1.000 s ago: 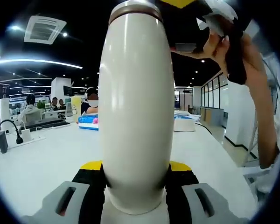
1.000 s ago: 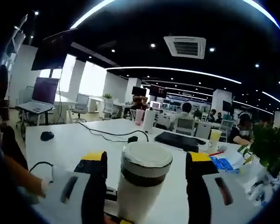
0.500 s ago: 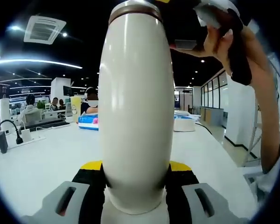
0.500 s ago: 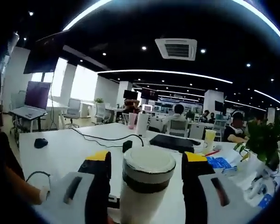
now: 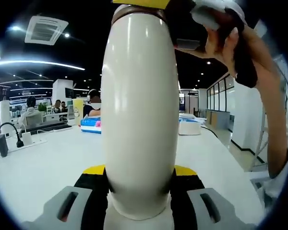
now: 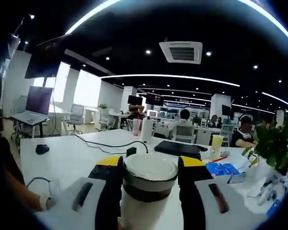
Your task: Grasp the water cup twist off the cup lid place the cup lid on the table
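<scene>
Left gripper (image 5: 139, 179): clamping the water cup (image 5: 140, 110) low on its cream body, yellow-tipped jaws pressing both flanks, cup standing upright straight ahead.

Right gripper (image 6: 150, 165): closing on the cup lid (image 6: 150, 173), yellow pads touching or all but touching the dark band on either side; contact not sure from this view.

Same gripper from the left gripper view: sitting on top of the cup, a hand (image 5: 230, 45) wrapping its grip up and to the right.

Lid: still sitting on the cup, not yet twisted off.

Table (image 5: 48, 165): spreading white beyond both grippers, a black cable (image 6: 105, 143) and a keyboard (image 6: 177, 148) lying well ahead of the right one.

Risk, slipping: smooth rounded body turning inside the left jaws once torque is coming from above, the low hold giving little resistance.

Risk, tipping: tall cup levering sideways if twisting off-axis.

Risk, poor bite: pads skating on the lid band if squeezing too lightly.

Change from a second ago: right jaws drawing in from a wide gap around the lid to nearly flush against it; left hold staying as it was.
</scene>
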{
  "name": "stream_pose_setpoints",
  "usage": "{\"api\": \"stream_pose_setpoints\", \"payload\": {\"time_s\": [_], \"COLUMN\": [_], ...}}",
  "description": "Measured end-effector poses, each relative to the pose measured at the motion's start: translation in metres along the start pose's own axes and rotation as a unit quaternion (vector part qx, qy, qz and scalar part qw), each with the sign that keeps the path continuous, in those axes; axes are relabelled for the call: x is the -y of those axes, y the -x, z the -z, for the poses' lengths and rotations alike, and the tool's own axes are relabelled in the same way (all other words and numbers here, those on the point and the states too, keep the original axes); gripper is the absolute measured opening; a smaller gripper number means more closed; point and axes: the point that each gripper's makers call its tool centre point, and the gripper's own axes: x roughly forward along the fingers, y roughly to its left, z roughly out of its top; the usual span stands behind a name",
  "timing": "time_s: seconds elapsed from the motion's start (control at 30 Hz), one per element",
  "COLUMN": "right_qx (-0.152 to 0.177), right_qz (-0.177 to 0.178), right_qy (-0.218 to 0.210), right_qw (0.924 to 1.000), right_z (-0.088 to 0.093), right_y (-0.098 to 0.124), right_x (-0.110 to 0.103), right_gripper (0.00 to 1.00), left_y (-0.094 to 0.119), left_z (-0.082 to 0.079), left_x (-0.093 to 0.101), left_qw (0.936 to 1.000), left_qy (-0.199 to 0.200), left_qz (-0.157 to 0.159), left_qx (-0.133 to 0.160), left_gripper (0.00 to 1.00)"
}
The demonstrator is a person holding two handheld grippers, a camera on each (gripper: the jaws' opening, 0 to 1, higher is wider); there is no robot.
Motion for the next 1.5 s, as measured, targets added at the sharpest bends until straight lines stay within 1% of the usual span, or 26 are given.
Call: {"api": "stream_pose_setpoints", "payload": {"time_s": [0.1, 0.23, 0.33, 0.43, 0.67, 1.07, 1.3, 1.5], "right_qx": [-0.004, -0.008, -0.007, -0.012, -0.011, -0.018, -0.016, -0.015], "right_qz": [-0.010, -0.038, -0.056, -0.083, -0.122, -0.169, -0.184, -0.212], "right_qy": [0.004, 0.014, 0.012, 0.015, 0.013, 0.006, 0.001, -0.002], "right_qw": [0.9999, 0.9991, 0.9983, 0.9964, 0.9923, 0.9854, 0.9829, 0.9772], "right_z": [0.000, 0.001, 0.002, 0.003, 0.005, 0.009, 0.010, 0.011], "right_y": [0.002, 0.003, 0.003, 0.003, 0.005, 0.007, 0.008, 0.009], "right_x": [0.000, -0.002, -0.003, -0.005, -0.008, -0.011, -0.012, -0.013], "right_gripper": [0.47, 0.47, 0.47, 0.47, 0.47, 0.46, 0.46, 0.46], "left_y": [0.000, 0.000, 0.000, 0.000, 0.000, -0.001, -0.001, -0.001], "left_z": [0.000, 0.000, 0.000, 0.000, 0.001, 0.001, 0.001, 0.001], "left_x": [0.001, 0.001, 0.001, 0.001, 0.002, 0.002, 0.002, 0.002], "left_qw": [1.0000, 1.0000, 1.0000, 1.0000, 1.0000, 1.0000, 1.0000, 1.0000], "left_qy": [-0.002, -0.002, -0.003, -0.003, -0.003, -0.004, -0.004, -0.004], "left_qz": [0.001, 0.001, 0.001, 0.001, 0.001, 0.000, 0.001, 0.001], "left_qx": [0.000, 0.000, 0.000, 0.000, 0.000, 0.001, 0.001, 0.000], "left_gripper": [0.51, 0.51, 0.51, 0.51, 0.51, 0.51, 0.51, 0.51]}}
